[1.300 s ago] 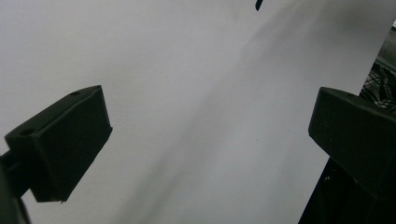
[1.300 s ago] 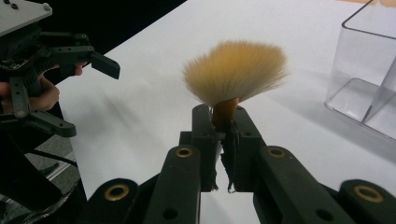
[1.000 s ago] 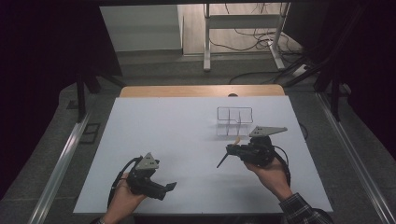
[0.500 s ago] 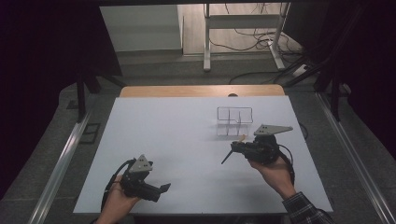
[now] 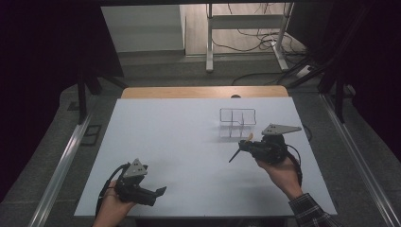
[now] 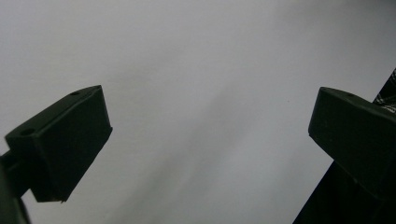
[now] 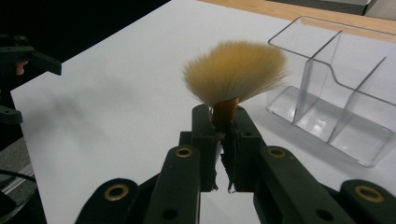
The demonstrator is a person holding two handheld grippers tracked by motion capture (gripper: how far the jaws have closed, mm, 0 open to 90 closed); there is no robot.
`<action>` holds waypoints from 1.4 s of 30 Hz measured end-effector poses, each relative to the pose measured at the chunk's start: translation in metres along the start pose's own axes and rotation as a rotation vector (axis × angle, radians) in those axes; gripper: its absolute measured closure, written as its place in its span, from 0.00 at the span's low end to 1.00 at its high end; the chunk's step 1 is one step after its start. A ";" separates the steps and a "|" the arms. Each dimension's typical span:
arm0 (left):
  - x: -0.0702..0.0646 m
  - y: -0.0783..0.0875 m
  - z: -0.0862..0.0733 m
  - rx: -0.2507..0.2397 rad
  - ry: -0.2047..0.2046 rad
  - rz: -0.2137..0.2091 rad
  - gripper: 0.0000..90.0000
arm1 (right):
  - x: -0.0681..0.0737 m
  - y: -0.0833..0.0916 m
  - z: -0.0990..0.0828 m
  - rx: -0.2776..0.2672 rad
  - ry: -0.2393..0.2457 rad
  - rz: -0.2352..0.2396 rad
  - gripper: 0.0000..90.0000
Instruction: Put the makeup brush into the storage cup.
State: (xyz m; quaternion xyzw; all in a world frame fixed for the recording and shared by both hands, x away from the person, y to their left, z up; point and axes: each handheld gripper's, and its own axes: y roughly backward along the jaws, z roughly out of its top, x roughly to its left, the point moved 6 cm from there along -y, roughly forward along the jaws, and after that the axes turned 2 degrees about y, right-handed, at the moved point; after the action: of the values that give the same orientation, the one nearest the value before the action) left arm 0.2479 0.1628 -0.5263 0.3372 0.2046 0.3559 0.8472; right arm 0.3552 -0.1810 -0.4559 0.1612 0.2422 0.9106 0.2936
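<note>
Right tongs (image 7: 218,140) clamped on brush (image 7: 233,74) just below bristles; bristle end points toward clear organizer (image 7: 336,88), which sits just beyond, handle trailing away from it. Left tongs (image 5: 158,193) wide open, empty, well away from organizer over bare worktop (image 5: 179,137).

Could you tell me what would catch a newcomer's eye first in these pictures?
Most striking is the fan brush with tan bristles, clamped by its neck in the right tool at the right of the white table. Just beyond it stands a clear plastic organizer with empty compartments. The left tool hangs open over the table's near left edge, with nothing between its jaws.
</note>
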 end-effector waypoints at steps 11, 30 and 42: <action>0.008 0.009 -0.009 -0.009 0.034 0.032 0.00 | -0.012 0.007 0.001 -0.011 -0.008 -0.041 0.92; 0.025 0.021 -0.026 -0.007 0.086 0.088 0.00 | -0.040 0.019 0.007 -0.048 -0.007 -0.122 0.92; 0.033 0.026 -0.029 -0.024 0.124 0.104 0.00 | -0.055 0.023 0.009 -0.057 -0.015 -0.149 0.92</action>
State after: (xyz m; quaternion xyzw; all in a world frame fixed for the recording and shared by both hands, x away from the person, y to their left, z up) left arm 0.2403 0.2128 -0.5310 0.3146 0.2345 0.4219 0.8174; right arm 0.3909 -0.2275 -0.4447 0.1411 0.2254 0.8915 0.3666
